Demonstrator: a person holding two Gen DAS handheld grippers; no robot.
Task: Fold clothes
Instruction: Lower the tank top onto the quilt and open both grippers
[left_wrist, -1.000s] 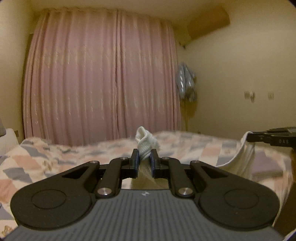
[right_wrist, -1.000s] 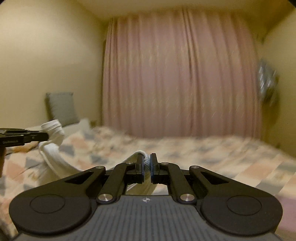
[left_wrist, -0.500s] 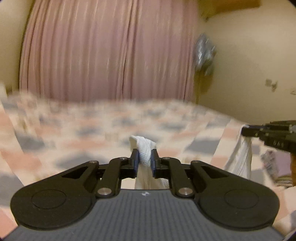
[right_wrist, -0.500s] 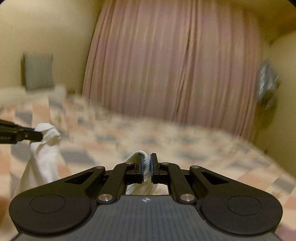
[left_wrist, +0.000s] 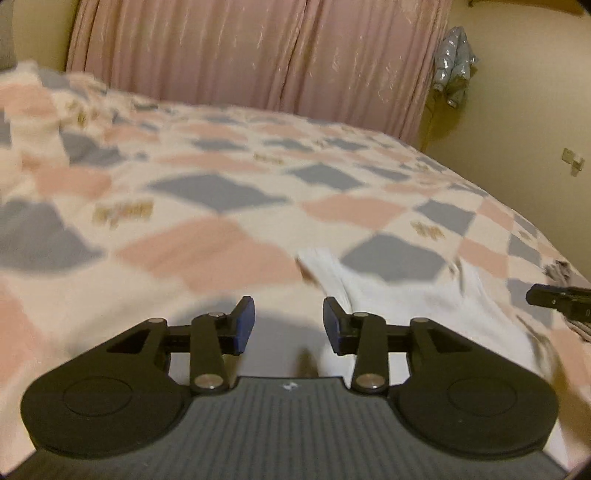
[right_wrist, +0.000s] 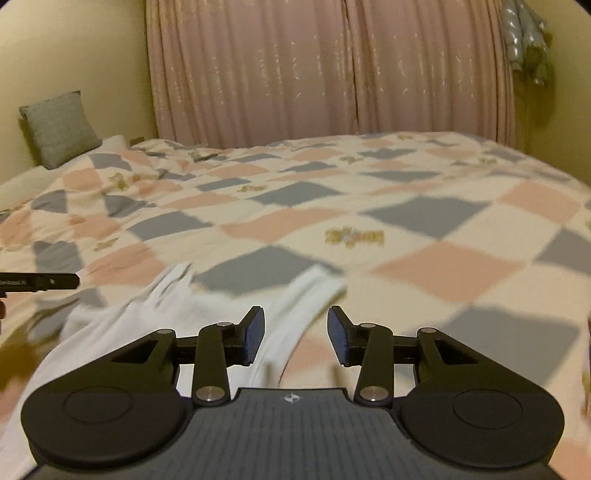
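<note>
White ribbed cotton garment, prob. a tank top w/ shoulder straps, lay spread on the bed w/ a pink, grey & cream diamond-patch quilt, near the front edge, straps pointing toward the curtain. In the right wrist view the same garment ran under and to the left of the right gripper, one strap reaching betw. its fingers.

Left gripper was released, jaws wide apart, nothing betw. them; it hung just left of the garment's strap. Right gripper was likewise released, jaws apart, holding nothing, over the other strap.

Progress, as a judgement: garment only laid out flat; no fold visible yet. Edges blurred, so can't tell how smooth it lay. Left to do: side folds, then halving.

Around: pink pleated curtain behind the bed, grey square cushion at the head end, silvery bundle hanging by the wall, small dark cloth heap at the bed's right edge, near the garment; might crowd a fold there. Quilt otherwise clear around the garment.
</note>
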